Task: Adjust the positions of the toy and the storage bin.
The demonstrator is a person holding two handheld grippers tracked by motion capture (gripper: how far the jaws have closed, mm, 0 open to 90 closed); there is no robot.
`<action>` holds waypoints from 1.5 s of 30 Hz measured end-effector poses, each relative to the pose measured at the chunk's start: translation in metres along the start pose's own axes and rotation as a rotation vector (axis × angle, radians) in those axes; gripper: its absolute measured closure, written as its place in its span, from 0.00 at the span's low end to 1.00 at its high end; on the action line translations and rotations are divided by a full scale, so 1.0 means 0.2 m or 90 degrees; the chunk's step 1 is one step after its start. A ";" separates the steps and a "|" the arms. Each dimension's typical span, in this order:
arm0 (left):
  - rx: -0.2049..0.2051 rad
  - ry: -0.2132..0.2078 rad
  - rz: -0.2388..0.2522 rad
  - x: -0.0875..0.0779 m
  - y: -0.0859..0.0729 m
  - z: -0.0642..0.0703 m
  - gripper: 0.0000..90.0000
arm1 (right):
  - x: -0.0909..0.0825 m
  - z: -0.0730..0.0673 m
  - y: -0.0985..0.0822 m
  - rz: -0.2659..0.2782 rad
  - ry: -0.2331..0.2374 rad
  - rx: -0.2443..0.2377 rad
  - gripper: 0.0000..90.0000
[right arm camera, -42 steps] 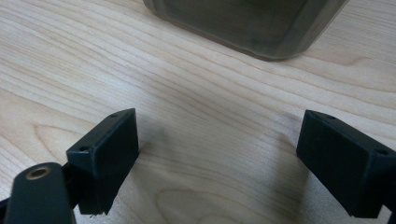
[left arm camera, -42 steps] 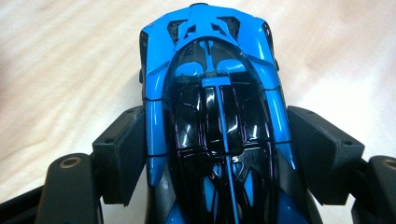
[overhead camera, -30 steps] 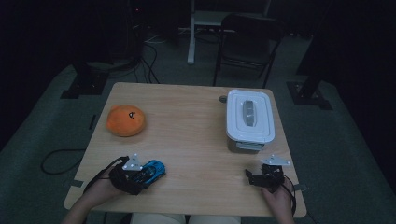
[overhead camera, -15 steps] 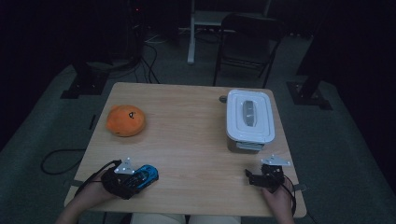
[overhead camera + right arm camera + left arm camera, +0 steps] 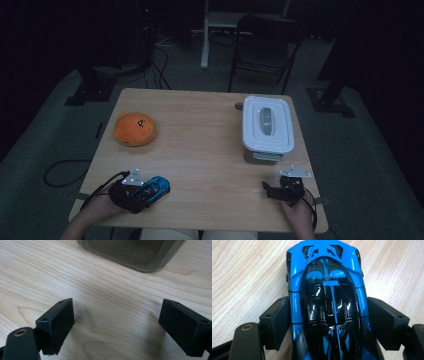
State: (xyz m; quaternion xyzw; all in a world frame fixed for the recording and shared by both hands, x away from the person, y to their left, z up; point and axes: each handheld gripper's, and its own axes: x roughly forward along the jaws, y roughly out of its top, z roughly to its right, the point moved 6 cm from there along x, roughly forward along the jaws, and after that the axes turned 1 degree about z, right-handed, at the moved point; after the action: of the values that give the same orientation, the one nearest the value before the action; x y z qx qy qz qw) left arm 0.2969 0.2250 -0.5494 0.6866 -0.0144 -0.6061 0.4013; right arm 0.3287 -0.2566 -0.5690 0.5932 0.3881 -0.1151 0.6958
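1. High view: the left tool is gripping a glossy blue and black toy sports car at the near left edge of the light wooden table; the grasping step looks finished.
2. Left gripper view: the jaws, just widening slightly, are pressing the car's flanks; next, lifting needs firm pressure.
3. Right gripper view: the right tool is standing wide and empty near the grey lidded plastic box.

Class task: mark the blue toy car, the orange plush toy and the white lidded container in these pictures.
blue toy car [image 5: 329,310], left gripper view, on its black roof.
orange plush toy [image 5: 134,129], high view, on its middle.
white lidded container [image 5: 266,125], high view, on its lid.
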 end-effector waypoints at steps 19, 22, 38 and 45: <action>-0.086 0.063 0.088 -0.21 0.01 -0.25 0.27 | 0.00 0.00 0.00 0.000 0.000 0.000 0.14; -0.127 0.101 0.105 -0.23 -0.01 -0.34 0.27 | 0.00 0.00 0.00 0.000 0.000 0.000 0.14; -0.191 0.253 0.151 -0.31 -0.03 -0.71 0.29 | 0.00 0.00 0.00 0.000 0.000 0.000 0.14; -0.231 0.281 0.145 -0.30 0.00 -0.84 0.38 | 0.00 0.00 0.00 0.000 0.000 0.000 0.14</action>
State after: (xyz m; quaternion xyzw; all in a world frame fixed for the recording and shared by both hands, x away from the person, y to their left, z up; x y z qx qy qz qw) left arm 0.4228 0.3447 -0.5094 0.7128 0.1046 -0.3865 0.5759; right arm 0.3287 -0.2566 -0.5690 0.5934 0.3882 -0.1152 0.6957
